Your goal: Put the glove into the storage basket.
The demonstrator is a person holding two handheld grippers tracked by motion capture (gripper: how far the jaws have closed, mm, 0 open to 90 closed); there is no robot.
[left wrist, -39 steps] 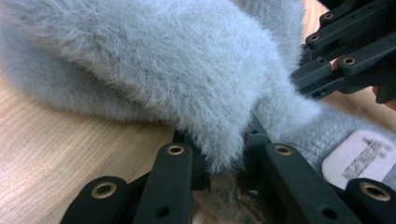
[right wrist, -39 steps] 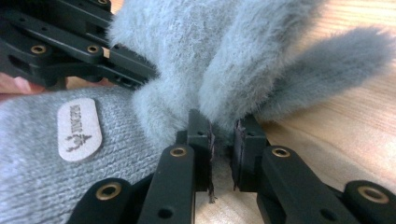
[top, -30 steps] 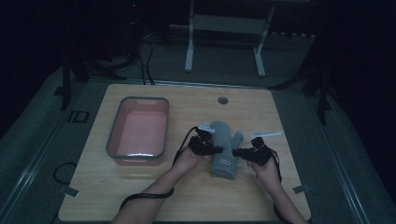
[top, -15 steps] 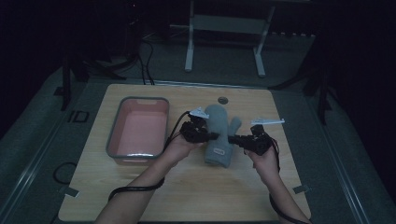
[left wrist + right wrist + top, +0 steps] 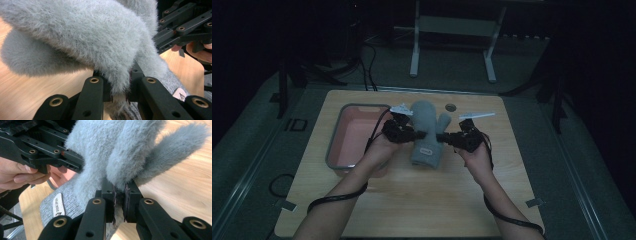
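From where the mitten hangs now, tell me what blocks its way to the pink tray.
Nothing visible does. Both tools, left and right, grip the grey mitten; the pink tray lies directly left, past the left hand.

Setting read as a lab or recording studio, not a home. Room was dark, lit mainly over 1 wooden table (image 5: pixel 422 200) standing on grey carpeted floor (image 5: pixel 582 165). Behind the table stood a pale metal stand (image 5: pixel 452 30) with 2 legs, and black cables (image 5: pixel 364 65) ran across the floor. Dark tripod-like legs (image 5: pixel 284 85) stood at both sides. Tape marks (image 5: pixel 532 202) sat at the table's near corners. A round cable hole (image 5: pixel 451 107) was cut near its far edge.
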